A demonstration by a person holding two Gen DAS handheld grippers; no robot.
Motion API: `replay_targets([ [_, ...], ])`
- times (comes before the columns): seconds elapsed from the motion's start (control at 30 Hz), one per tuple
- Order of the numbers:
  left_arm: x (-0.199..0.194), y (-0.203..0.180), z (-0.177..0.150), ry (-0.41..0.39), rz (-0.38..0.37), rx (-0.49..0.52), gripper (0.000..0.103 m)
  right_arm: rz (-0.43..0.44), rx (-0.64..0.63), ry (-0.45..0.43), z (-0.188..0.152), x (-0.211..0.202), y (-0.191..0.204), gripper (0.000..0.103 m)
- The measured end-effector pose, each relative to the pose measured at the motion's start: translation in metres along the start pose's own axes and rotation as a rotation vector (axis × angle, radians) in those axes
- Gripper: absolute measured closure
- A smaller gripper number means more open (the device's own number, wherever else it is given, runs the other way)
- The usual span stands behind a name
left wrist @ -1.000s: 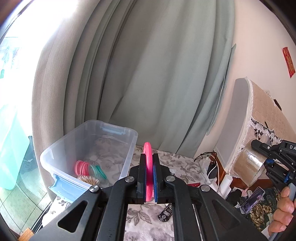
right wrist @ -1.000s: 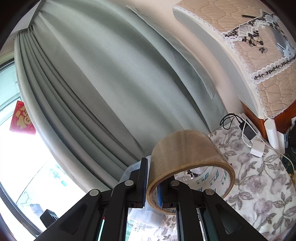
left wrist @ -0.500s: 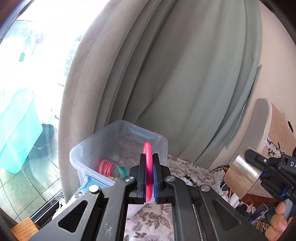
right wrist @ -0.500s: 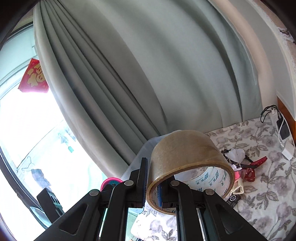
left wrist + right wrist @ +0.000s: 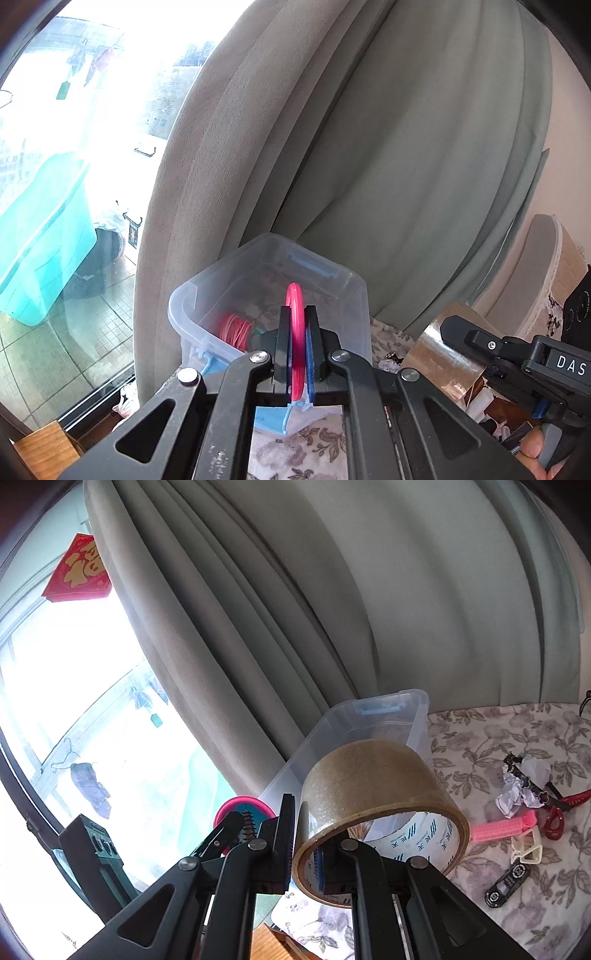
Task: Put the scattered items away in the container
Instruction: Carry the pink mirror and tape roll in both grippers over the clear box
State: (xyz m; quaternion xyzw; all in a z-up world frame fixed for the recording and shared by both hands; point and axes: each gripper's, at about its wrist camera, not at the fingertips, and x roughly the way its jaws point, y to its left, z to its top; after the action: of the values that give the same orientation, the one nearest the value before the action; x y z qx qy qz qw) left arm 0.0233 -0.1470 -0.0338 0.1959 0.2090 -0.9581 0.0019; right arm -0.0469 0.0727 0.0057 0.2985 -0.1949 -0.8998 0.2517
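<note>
1. Grey-green curtains (image 5: pixel 388 155) fill the background in both views, with a bright window to their left and a floral tablecloth (image 5: pixel 517 738) below.
2. Only the left wrist view looks into the clear plastic container (image 5: pixel 207 291), where a bundle of pink rings (image 5: pixel 236 330) lies on the bottom. The left gripper (image 5: pixel 296 347) pinches a pink disc (image 5: pixel 294 295) edge-on, upright, in front of the container's near wall.
3. Only the right wrist view shows the scattered items left on the cloth: a pink comb (image 5: pixel 498 827), a red hair clip (image 5: pixel 557 816), crumpled white paper (image 5: pixel 517 786), a cream clip (image 5: pixel 528 853) and a small black device (image 5: pixel 508 880), all to the right of the container.
4. The right gripper (image 5: pixel 306 853) is clamped on the wall of a brown tape roll (image 5: pixel 373 775), one finger inside the ring, one outside. The roll covers the container's near corner.
5. Seen from the left, the tape roll sits low on the right, half hidden behind the right gripper's black finger; a fingertip of the person's hand (image 5: pixel 532 448) is cut off at the frame's edge.
6. What else lies in the container is hard to make out behind the fingers.
</note>
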Motion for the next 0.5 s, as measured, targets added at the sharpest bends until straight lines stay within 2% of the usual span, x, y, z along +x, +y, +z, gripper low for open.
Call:
replay_targets([
  [0.27,0.013,0.013,-0.003,0.026,-0.017,-0.042,0.098,0.021,-0.037,0.072,-0.013,0.037,0.005,0.093],
  [0.5,0.028,0.018,-0.009,0.047,-0.018,-0.055,0.097,0.034,-0.044,0.089,-0.007,0.056,0.005,0.093],
])
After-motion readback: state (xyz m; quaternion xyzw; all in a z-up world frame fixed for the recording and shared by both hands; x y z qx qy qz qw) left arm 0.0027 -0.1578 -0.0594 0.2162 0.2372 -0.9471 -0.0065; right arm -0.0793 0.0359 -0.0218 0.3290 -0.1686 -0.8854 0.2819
